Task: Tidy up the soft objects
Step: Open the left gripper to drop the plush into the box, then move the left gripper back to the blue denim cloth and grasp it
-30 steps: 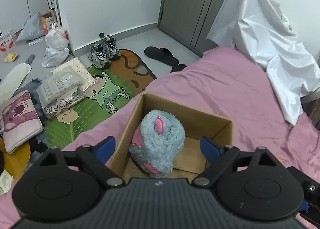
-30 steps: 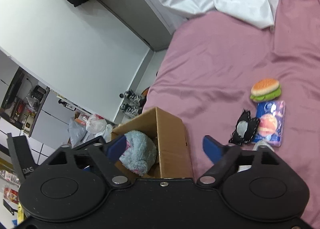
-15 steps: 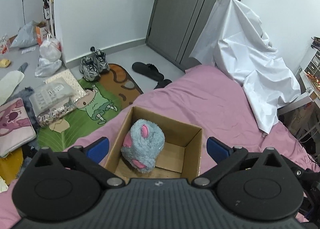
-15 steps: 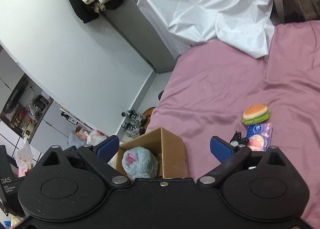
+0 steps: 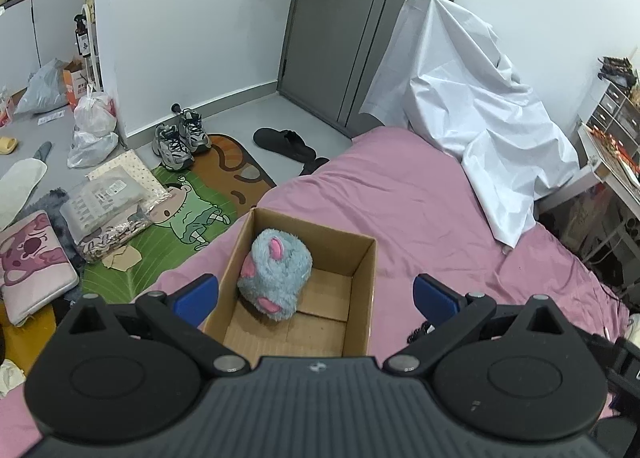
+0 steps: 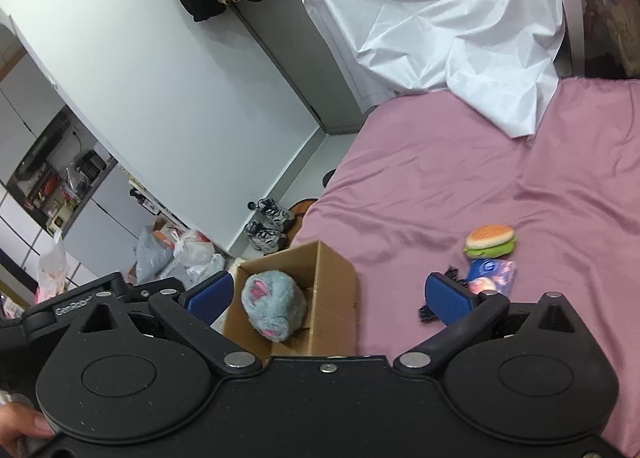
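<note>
Left tool (image 5: 316,298) has risen above the box (image 5: 362,258).

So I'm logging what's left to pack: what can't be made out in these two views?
- Black item, right wrist view: mostly behind the right gripper's finger; unidentifiable.
- Blue packet, same view: label too small, lower part hidden.
- Cardboard box floor, left wrist view: near end hidden by the left gripper, part under the grey plush.

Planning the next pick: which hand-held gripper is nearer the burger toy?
Right hand-held gripper; the burger toy lies just beyond its right fingertip. The left one hovers over the box.
</note>
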`<state>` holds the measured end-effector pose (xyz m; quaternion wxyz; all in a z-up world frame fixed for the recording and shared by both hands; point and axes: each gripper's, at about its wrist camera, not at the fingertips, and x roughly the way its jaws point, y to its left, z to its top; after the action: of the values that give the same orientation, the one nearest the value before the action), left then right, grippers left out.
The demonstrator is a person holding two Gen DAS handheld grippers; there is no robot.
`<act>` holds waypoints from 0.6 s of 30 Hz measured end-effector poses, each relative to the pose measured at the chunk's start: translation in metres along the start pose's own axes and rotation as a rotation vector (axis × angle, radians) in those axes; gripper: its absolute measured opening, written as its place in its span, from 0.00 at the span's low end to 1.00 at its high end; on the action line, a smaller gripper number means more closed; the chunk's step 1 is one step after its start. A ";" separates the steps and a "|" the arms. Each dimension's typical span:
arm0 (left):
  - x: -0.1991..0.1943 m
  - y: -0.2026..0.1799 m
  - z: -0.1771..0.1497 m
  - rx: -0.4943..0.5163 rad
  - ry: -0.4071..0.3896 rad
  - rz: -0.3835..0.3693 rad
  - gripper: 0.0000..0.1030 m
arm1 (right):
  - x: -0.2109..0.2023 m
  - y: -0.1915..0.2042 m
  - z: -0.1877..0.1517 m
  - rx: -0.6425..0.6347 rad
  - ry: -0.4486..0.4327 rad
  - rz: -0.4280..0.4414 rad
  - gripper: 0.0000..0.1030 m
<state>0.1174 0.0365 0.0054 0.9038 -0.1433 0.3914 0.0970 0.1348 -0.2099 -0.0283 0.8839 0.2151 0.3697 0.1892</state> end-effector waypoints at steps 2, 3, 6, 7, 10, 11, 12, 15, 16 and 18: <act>-0.005 -0.003 -0.003 0.009 0.003 0.007 1.00 | -0.006 -0.002 0.000 -0.016 -0.003 -0.005 1.00; -0.007 -0.004 -0.004 0.012 0.003 0.005 1.00 | -0.009 -0.002 0.001 -0.023 -0.003 -0.007 1.00; -0.015 -0.006 -0.008 0.010 -0.003 0.000 1.00 | -0.019 -0.008 0.002 -0.036 -0.005 -0.008 1.00; -0.017 -0.007 -0.010 0.010 -0.005 -0.001 1.00 | -0.021 -0.010 0.002 -0.037 -0.007 -0.015 1.00; -0.023 -0.014 -0.014 0.024 -0.005 -0.003 1.00 | -0.031 -0.019 0.003 -0.045 -0.008 -0.033 1.00; -0.025 -0.017 -0.016 0.032 -0.006 -0.003 1.00 | -0.034 -0.023 0.003 -0.049 -0.009 -0.036 1.00; -0.027 -0.020 -0.017 0.040 -0.008 -0.003 1.00 | -0.038 -0.026 0.003 -0.052 -0.011 -0.037 1.00; -0.035 -0.029 -0.025 0.053 -0.007 -0.006 1.00 | -0.048 -0.037 0.004 -0.041 -0.014 -0.042 1.00; -0.037 -0.032 -0.027 0.056 -0.005 -0.011 1.00 | -0.051 -0.040 0.004 -0.034 -0.003 -0.042 1.00; -0.042 -0.039 -0.033 0.070 -0.005 -0.022 1.00 | -0.056 -0.049 0.005 -0.017 0.027 -0.018 1.00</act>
<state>0.0777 -0.0134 0.0220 0.9102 -0.1156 0.3907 0.0736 0.1105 -0.2793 -0.0188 0.8823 0.2018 0.3818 0.1870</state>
